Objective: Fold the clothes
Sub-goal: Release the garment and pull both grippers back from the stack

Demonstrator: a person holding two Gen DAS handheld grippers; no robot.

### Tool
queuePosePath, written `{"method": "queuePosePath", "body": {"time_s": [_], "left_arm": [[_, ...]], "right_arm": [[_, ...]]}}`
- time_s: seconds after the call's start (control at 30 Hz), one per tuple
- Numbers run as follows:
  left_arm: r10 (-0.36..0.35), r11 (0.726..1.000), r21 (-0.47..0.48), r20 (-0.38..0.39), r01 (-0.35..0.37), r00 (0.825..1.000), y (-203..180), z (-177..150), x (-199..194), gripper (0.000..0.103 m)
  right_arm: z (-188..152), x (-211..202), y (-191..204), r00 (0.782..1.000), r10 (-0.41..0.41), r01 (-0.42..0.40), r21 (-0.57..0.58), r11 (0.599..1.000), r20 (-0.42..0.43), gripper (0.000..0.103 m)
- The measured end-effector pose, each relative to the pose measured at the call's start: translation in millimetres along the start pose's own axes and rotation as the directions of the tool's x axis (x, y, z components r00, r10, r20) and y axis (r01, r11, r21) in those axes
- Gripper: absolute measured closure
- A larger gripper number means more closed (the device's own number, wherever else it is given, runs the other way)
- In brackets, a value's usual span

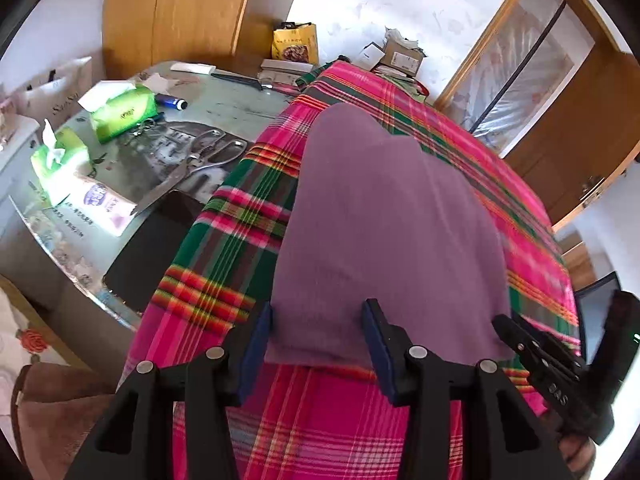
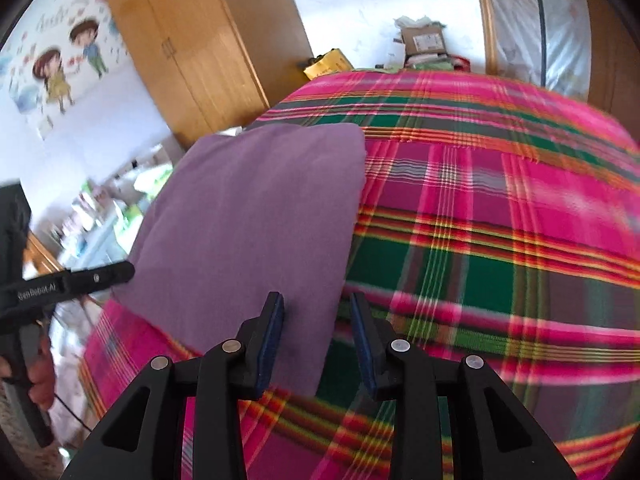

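Both grippers' parted jaws angled down over purple garment (image 1: 384, 232).

Purple garment (image 1: 384, 232): soft matt cloth. Plaid cover (image 2: 500, 220): woven cloth. Scissors (image 1: 200, 160): shiny metal. Wardrobe (image 2: 192, 48): smooth wood.

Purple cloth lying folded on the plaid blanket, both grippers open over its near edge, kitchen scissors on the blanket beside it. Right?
Not quite. The scissors lie on the glass table, left of the blanket, not on it; the left wrist view shows this. The rest holds: the purple cloth lies folded on the blanket, and the left gripper and right gripper are both open over its near edge.
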State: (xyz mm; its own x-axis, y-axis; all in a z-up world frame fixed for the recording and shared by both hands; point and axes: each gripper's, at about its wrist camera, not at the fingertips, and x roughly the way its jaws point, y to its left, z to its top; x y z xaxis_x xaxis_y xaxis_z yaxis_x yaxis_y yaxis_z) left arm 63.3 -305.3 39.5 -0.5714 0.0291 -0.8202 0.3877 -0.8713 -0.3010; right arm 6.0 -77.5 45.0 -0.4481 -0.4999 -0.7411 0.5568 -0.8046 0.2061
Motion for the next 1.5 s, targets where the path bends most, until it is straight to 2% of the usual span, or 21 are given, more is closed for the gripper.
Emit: {"method": "queuePosePath", "body": {"time_s": [0.17, 0.43, 0.5, 0.77, 0.83, 0.87, 1.03, 1.17, 1.37, 1.5], "left_arm": [[0.058, 0.998, 0.018, 0.003, -0.058, 0.998, -10, -13, -3, 0.056], [0.054, 0.998, 0.028, -0.064, -0.052, 0.996, -17, -33, 4, 0.056], [0.074, 0.996, 0.044, -0.065, -0.072, 0.995, -22, -38, 5, 0.056], [0.138, 0.983, 0.121, -0.015, -0.135, 0.99, -44, -57, 7, 0.056], [0.147, 0.981, 0.128, -0.001, -0.146, 0.989, -46, -59, 7, 0.056], [0.144, 0.982, 0.125, 0.003, -0.143, 0.99, -46, -59, 6, 0.056], [0.133, 0.985, 0.109, 0.012, -0.133, 0.991, -43, -60, 5, 0.056], [0.163, 0.975, 0.146, 0.03, -0.165, 0.986, -49, -65, 7, 0.056], [0.216, 0.957, 0.184, 0.065, -0.225, 0.974, -57, -72, 9, 0.056], [0.214, 0.958, 0.181, 0.071, -0.223, 0.974, -56, -73, 9, 0.055]], "right_arm": [[-12, -10, 19, 0.999, -0.041, 0.041, -0.062, 0.997, 0.001, 0.068], [-34, -10, 26, 0.998, -0.041, 0.04, -0.039, 0.998, -0.039, 0.065], [-38, -9, 27, 0.998, -0.026, 0.025, -0.032, 0.999, -0.051, 0.065], [-47, -8, 49, 0.997, -0.032, 0.025, -0.089, 0.996, -0.069, 0.065], [-50, -8, 55, 0.997, -0.034, 0.027, -0.114, 0.993, -0.063, 0.051], [-51, -8, 58, 0.998, -0.034, 0.026, -0.125, 0.992, -0.058, 0.05], [-54, -7, 62, 0.998, -0.056, 0.049, -0.138, 0.989, -0.042, 0.05], [-58, -7, 62, 0.997, -0.075, 0.07, -0.132, 0.989, -0.027, 0.05], [-60, -6, 61, 0.989, -0.144, 0.145, -0.111, 0.983, 0.016, 0.05], [-61, -5, 62, 0.988, -0.15, 0.152, -0.119, 0.981, 0.029, 0.049]]}}
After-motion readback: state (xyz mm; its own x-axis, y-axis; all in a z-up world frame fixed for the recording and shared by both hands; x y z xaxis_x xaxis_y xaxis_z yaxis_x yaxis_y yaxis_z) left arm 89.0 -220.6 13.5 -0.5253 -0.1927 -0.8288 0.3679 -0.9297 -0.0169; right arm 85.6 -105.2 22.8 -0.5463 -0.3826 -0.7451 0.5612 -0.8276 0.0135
